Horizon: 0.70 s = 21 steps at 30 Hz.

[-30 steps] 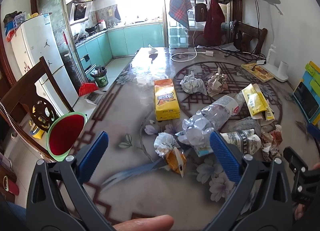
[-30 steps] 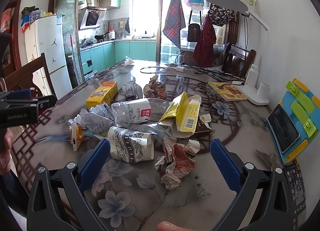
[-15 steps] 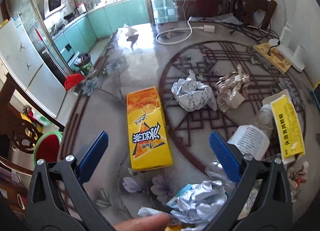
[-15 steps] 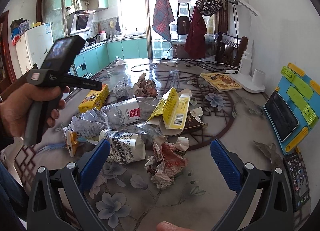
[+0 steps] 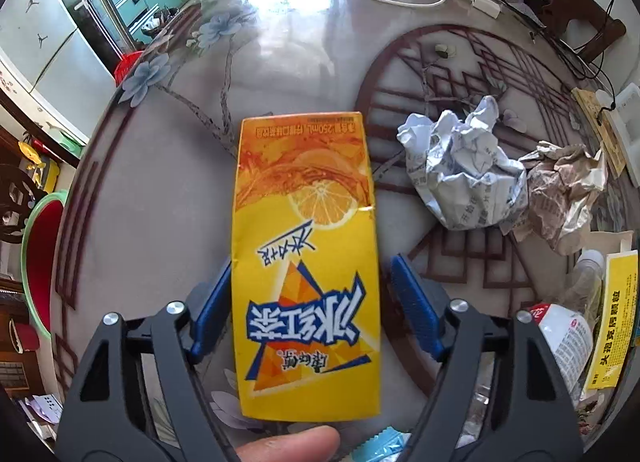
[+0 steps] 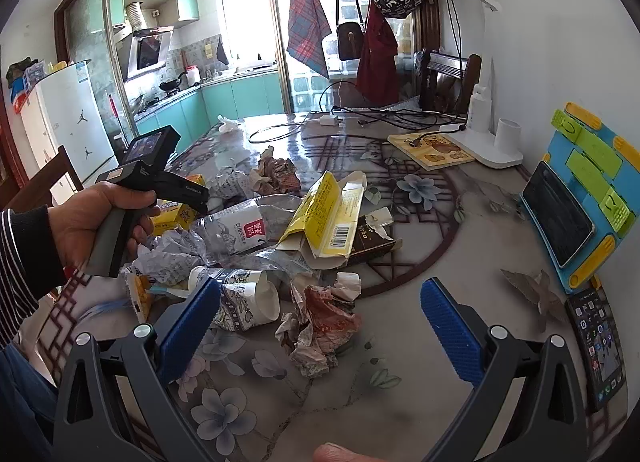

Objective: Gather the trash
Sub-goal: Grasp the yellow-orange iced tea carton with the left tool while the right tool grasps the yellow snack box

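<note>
A yellow drink carton (image 5: 304,190) lies flat on the patterned table (image 5: 168,190). My left gripper (image 5: 310,264) points down over its near half, one jaw on each side, and the jaws are closing. The left pad (image 5: 216,294) meets the carton's edge, while the right pad (image 5: 412,294) stands a little off it. My right gripper (image 6: 320,288) hangs open above the table, empty, just in front of a crumpled reddish wrapper (image 6: 320,322) and a tipped paper cup (image 6: 248,298). A crushed plastic bottle (image 6: 240,230) and a yellow box (image 6: 328,214) lie behind them.
A crumpled white paper (image 5: 464,166) and a brown wrapper (image 5: 564,190) lie right of the carton. A red bin with a green rim (image 5: 40,262) stands off the table's left edge. A lamp base (image 6: 488,142), tablet stand (image 6: 576,198) and phone (image 6: 600,342) line the right side.
My left gripper has swung forward and down from the trash pile to the yellow carton, tipped steeply, and its jaws have narrowed around it. The right gripper has barely shifted.
</note>
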{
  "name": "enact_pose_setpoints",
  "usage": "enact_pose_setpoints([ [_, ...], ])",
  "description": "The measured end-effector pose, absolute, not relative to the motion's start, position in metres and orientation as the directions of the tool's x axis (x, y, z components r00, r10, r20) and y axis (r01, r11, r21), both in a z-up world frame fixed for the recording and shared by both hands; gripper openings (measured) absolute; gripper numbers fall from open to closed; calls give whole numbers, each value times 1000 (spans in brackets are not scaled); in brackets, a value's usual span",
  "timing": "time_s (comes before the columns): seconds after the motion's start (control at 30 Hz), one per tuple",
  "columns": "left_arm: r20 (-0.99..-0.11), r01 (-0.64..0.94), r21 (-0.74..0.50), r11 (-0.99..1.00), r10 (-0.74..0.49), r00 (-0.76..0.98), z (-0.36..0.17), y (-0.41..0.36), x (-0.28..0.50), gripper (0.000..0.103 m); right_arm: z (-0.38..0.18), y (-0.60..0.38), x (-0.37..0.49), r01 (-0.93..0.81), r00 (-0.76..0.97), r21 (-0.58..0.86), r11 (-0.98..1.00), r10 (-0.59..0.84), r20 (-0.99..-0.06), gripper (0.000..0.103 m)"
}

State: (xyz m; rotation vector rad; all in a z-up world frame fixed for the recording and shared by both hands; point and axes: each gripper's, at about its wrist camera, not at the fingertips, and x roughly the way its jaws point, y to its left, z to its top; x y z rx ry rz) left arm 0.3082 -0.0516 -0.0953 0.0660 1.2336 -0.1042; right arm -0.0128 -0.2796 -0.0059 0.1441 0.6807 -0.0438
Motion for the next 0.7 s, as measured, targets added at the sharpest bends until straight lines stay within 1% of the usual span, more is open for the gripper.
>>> enact_pose_setpoints([
  [0.03, -942, 118, -4, 993, -43, 332, -94, -51, 309, 57, -6, -279, -13, 90, 775, 117, 989, 5, -632, 97],
  [0.13, -946, 132, -17, 991, -59, 318, -93, -50, 311, 56, -6, -280, -12, 96, 774, 110, 989, -4, -633, 97],
  [0.23, -934, 152, 4, 988, -51, 352, -82, -47, 303, 56, -6, -284, -11, 102, 776, 100, 990, -16, -630, 97],
  [0.33, -906, 171, 27, 985, -48, 420, -57, -43, 285, 56, -5, -288, -6, 113, 772, 95, 989, -27, -635, 97],
  [0.47, -854, 218, 30, 976, -88, 512, -11, -31, 245, 56, -3, -300, 14, 124, 745, 149, 981, 7, -668, 97],
  [0.7, -777, 267, -23, 964, -185, 602, 45, 1, 170, 56, 3, -309, 71, 85, 700, 133, 987, 36, -713, 97],
])
